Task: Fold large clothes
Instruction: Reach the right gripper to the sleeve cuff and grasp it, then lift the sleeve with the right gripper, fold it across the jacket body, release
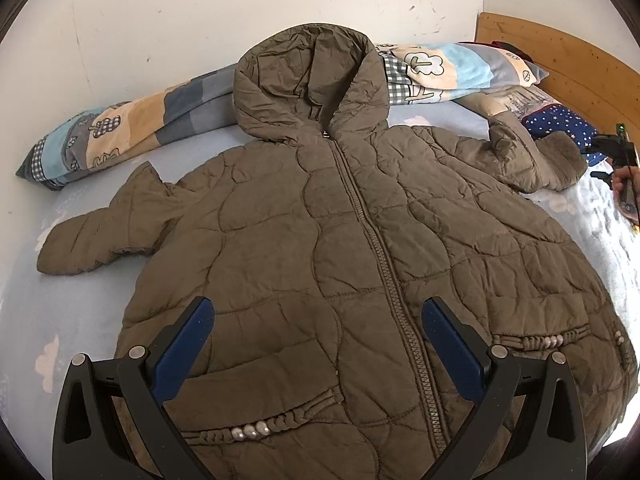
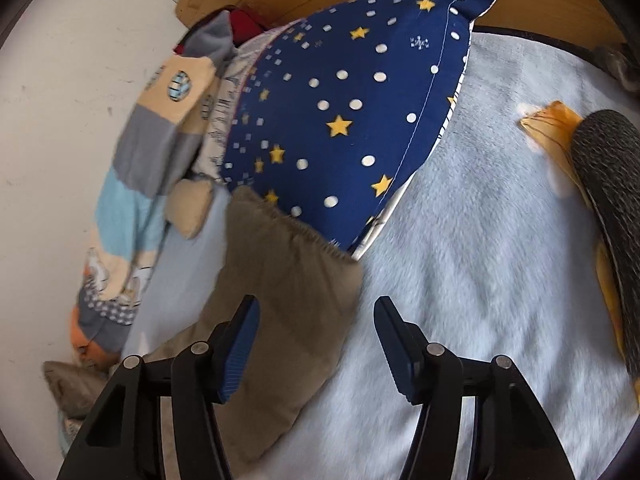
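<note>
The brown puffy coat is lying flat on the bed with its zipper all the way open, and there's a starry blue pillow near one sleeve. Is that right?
Almost. The coat does lie flat on the bed, but its zipper is closed right up to the collar, as the left wrist view shows. The starry blue pillow is indeed by the sleeve, seen in the right wrist view.
</note>
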`<action>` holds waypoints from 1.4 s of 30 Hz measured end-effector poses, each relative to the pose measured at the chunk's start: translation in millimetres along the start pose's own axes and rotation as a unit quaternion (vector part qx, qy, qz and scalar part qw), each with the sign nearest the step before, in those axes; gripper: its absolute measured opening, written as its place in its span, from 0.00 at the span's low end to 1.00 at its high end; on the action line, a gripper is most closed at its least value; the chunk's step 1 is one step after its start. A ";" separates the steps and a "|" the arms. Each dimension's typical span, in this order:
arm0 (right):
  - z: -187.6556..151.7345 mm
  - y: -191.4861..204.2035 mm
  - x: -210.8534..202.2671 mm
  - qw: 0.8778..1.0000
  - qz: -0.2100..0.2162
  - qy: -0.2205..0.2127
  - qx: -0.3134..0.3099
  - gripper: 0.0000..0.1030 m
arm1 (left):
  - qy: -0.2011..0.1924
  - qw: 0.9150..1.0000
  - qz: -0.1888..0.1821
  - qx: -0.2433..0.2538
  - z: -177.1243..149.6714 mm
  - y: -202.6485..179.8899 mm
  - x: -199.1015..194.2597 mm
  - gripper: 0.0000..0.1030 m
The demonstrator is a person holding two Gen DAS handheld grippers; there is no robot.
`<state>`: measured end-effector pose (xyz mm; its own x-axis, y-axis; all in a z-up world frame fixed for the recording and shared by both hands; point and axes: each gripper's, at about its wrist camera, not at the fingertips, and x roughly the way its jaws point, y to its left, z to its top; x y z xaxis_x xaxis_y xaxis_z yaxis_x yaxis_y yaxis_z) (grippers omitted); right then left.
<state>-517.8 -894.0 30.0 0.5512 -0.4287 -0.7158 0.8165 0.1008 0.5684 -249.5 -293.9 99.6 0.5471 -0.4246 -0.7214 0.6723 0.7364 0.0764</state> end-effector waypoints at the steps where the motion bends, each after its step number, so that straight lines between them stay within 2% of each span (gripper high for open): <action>1: 1.9 -1.7 6.2 1.000 -0.002 0.002 0.002 0.54 | 0.001 1.000 -0.001 0.000 -0.7 -0.1 1.0 1.00; 2: 2.9 -3.4 11.9 1.000 0.001 0.005 0.004 0.51 | 0.003 1.000 0.000 0.002 -1.3 -0.6 2.4 1.00; 4: 3.3 -2.8 22.2 1.000 0.011 0.016 0.005 0.38 | 0.009 1.000 0.001 0.006 -3.0 -1.9 5.8 1.00; 5: 2.0 -0.6 24.1 1.000 0.011 0.018 0.001 0.35 | 0.012 1.000 0.002 0.008 -3.7 -3.0 7.6 1.00; 6: 1.1 1.5 21.8 1.000 0.012 0.013 -0.007 0.24 | 0.014 1.000 0.004 0.010 -4.4 -3.7 8.7 1.00; 7: 0.5 3.7 16.8 1.000 0.015 0.003 -0.013 0.19 | 0.015 1.000 0.004 0.011 -5.0 -4.3 9.5 1.00; 10: -0.1 8.3 -5.9 0.999 0.016 -0.025 -0.020 0.16 | 0.011 1.000 0.005 0.010 -4.5 -4.1 7.4 1.00; 14: 12.4 10.3 -58.0 0.997 0.013 -0.074 -0.010 0.15 | 0.005 1.000 0.002 0.005 -3.0 -2.3 1.7 1.00; 18: 30.3 20.2 -100.0 0.995 0.015 -0.096 -0.009 0.15 | -0.002 1.000 -0.002 -0.001 -0.7 0.0 -4.9 1.00; 22: 33.0 53.4 -133.7 0.992 0.022 -0.113 -0.044 0.15 | -0.008 1.000 -0.003 -0.010 2.5 5.2 -10.5 1.00; 28: 20.2 118.6 -176.3 0.986 0.059 -0.129 -0.085 0.15 | -0.010 0.999 -0.005 -0.038 8.9 21.8 -17.6 1.00; 34: -14.0 190.9 -209.7 0.976 0.098 -0.123 -0.149 0.15 | -0.026 0.998 -0.002 -0.064 15.5 39.3 -32.2 1.00; 42: -100.3 302.2 -239.2 0.949 0.172 -0.084 -0.251 0.15 | -0.039 0.995 0.009 -0.096 15.5 72.8 -46.6 1.00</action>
<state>-385.8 -670.9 332.3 0.7990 -0.4256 -0.4247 0.5955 0.6578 0.4612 -218.3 -228.7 149.4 0.6008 -0.4447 -0.6643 0.5588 0.8279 -0.0489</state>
